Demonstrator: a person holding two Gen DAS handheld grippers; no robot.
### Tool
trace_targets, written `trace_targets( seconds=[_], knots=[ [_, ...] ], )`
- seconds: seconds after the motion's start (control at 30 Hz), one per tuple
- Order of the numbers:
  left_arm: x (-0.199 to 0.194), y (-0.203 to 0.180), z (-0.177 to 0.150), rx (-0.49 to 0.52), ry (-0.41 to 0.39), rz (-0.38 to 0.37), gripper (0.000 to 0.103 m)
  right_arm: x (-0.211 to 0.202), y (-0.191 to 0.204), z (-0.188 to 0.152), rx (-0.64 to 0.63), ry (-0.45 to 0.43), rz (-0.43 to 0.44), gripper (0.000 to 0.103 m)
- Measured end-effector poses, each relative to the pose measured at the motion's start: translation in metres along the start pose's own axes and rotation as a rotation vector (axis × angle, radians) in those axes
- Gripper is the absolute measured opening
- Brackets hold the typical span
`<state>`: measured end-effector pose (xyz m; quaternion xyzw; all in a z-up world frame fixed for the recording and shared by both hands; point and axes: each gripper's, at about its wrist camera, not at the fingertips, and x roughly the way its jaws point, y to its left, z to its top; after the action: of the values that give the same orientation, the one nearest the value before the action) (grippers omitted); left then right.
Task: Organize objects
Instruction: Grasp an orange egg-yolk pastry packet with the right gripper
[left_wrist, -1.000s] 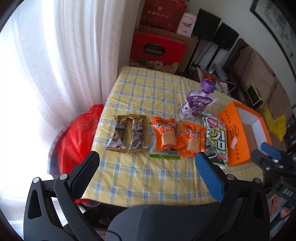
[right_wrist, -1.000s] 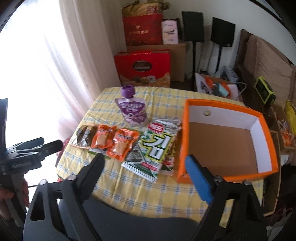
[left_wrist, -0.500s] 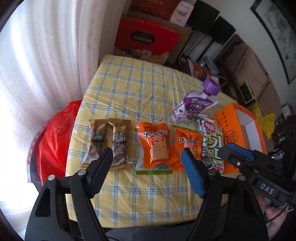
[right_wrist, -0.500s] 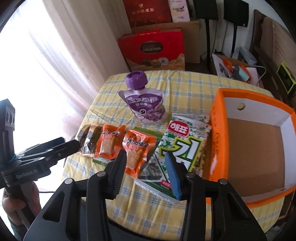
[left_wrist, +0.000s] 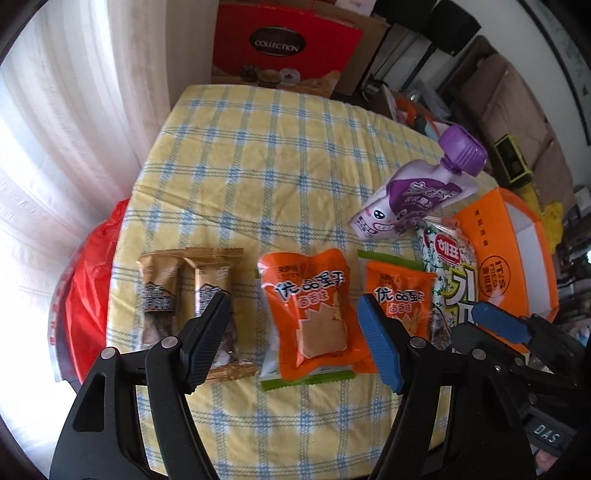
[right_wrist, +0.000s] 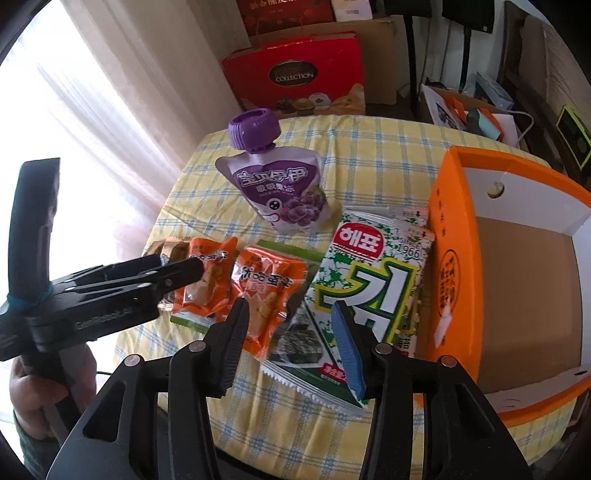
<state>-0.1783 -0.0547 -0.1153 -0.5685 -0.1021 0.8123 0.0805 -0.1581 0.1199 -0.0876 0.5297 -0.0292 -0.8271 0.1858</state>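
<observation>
Snacks lie in a row on the yellow checked tablecloth (left_wrist: 277, 147): two brown bars (left_wrist: 188, 291), a large orange packet (left_wrist: 306, 306), a smaller orange packet (left_wrist: 400, 299), a green seaweed pack (right_wrist: 369, 280) and a purple pouch (right_wrist: 280, 188). An empty orange box (right_wrist: 450, 266) stands at the right. My left gripper (left_wrist: 295, 321) hovers open over the large orange packet, not touching it. My right gripper (right_wrist: 290, 325) hangs over the near corner of the seaweed pack and the smaller orange packet (right_wrist: 269, 284). Its jaws are opening and the pads press on nothing.
A red gift box (left_wrist: 284, 48) and cardboard boxes stand on the floor behind the table. A white curtain (left_wrist: 74, 110) hangs on the left, with a red plastic bag (left_wrist: 88, 280) below it. A hand (right_wrist: 29, 384) holds the left gripper's handle.
Both grippers have come down and closer to the snack row. The left jaws narrowed from wide open. The right jaws narrowed too and now stand slightly wider than half a second ago.
</observation>
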Motion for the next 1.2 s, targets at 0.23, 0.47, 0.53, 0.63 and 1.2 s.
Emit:
trace_targets(
  seconds=[0.23, 0.47, 0.53, 0.63, 1.2],
  knots=[
    [0.007, -0.007, 0.002, 0.011, 0.011, 0.022, 0.068, 0.001, -0.005, 0.0, 0.017, 0.005, 0.011, 0.05],
    [0.02, -0.007, -0.001, 0.011, 0.027, 0.039, 0.064, -0.003, -0.005, -0.002, 0.02, -0.002, 0.019, 0.053],
    [0.019, -0.009, -0.002, 0.014, 0.016, 0.043, 0.056, -0.004, -0.005, -0.002, 0.02, -0.003, 0.019, 0.053],
    [0.017, -0.01, -0.003, 0.01, 0.005, 0.042, 0.05, -0.004, -0.004, -0.001, 0.018, -0.002, 0.016, 0.054],
    [-0.018, -0.006, -0.007, 0.017, -0.075, -0.013, 0.036, 0.001, -0.005, -0.003, 0.024, 0.007, 0.014, 0.055]
  ],
)
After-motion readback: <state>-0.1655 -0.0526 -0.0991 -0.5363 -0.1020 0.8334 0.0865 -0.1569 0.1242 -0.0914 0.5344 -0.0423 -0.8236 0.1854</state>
